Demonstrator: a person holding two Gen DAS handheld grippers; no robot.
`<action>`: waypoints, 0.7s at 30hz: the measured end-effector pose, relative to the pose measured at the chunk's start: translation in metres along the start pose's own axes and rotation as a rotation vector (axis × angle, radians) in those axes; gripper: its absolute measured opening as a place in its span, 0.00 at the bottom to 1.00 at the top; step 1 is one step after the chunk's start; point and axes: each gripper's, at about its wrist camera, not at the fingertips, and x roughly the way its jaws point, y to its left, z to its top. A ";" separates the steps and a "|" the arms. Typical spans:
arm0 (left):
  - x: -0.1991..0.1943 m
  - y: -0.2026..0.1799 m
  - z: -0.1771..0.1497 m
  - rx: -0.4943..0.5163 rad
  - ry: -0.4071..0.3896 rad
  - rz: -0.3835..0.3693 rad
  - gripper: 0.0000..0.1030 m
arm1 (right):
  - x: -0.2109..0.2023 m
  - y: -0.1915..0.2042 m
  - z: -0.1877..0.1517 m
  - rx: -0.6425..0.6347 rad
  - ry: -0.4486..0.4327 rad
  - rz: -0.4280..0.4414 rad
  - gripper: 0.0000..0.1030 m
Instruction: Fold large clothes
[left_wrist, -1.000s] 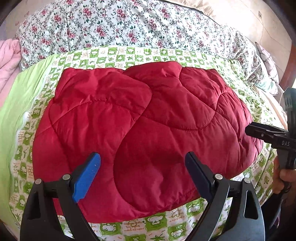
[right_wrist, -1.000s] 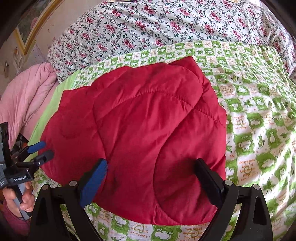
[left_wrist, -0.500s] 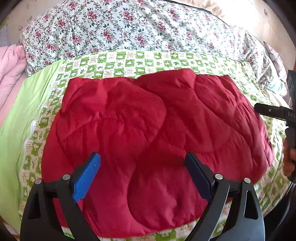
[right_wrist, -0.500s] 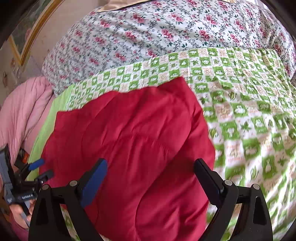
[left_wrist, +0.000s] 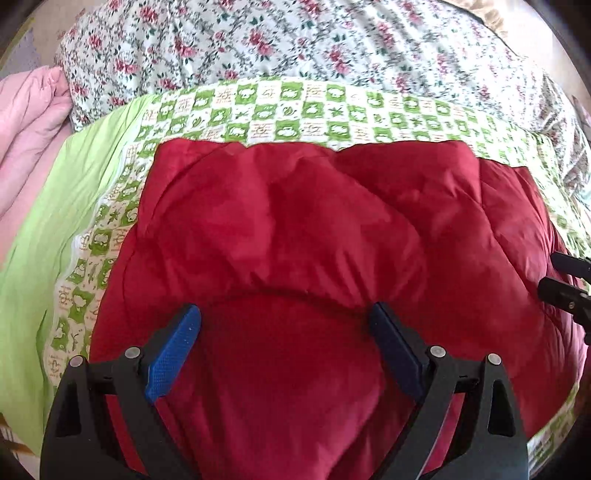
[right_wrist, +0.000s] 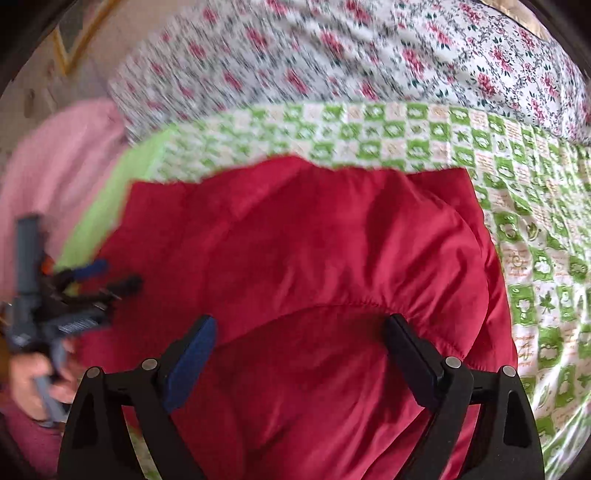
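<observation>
A red quilted padded garment (left_wrist: 303, 240) (right_wrist: 314, 251) lies folded in a thick bundle on the green-and-white checked bedspread (left_wrist: 295, 110). My left gripper (left_wrist: 286, 326) hovers open above its near part, with nothing between the blue pads. My right gripper (right_wrist: 299, 336) is also open over the garment's near right part, holding nothing. In the right wrist view the left gripper (right_wrist: 103, 277) shows blurred at the garment's left edge, held by a hand (right_wrist: 33, 376). The right gripper's tips (left_wrist: 561, 277) show at the right edge of the left wrist view.
A floral quilt (left_wrist: 295, 40) (right_wrist: 369, 55) is heaped along the far side of the bed. Pink bedding (left_wrist: 26, 129) (right_wrist: 55, 162) lies at the left, beside a plain lime-green strip of sheet (left_wrist: 66, 206). Checked bedspread (right_wrist: 535, 240) extends to the right of the garment.
Both grippers have moved forward and lower over the red garment, which fills more of each view. The right wrist view has swung left. Both stay open.
</observation>
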 end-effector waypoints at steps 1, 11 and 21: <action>0.004 0.003 0.002 -0.011 0.005 0.001 0.91 | 0.005 -0.001 0.002 -0.001 0.003 -0.016 0.90; 0.011 0.008 0.009 -0.016 0.005 0.018 0.88 | 0.031 -0.019 0.009 0.052 0.012 -0.076 0.90; -0.019 0.008 -0.020 0.022 -0.012 0.015 0.86 | 0.027 -0.027 0.012 0.092 -0.021 -0.089 0.90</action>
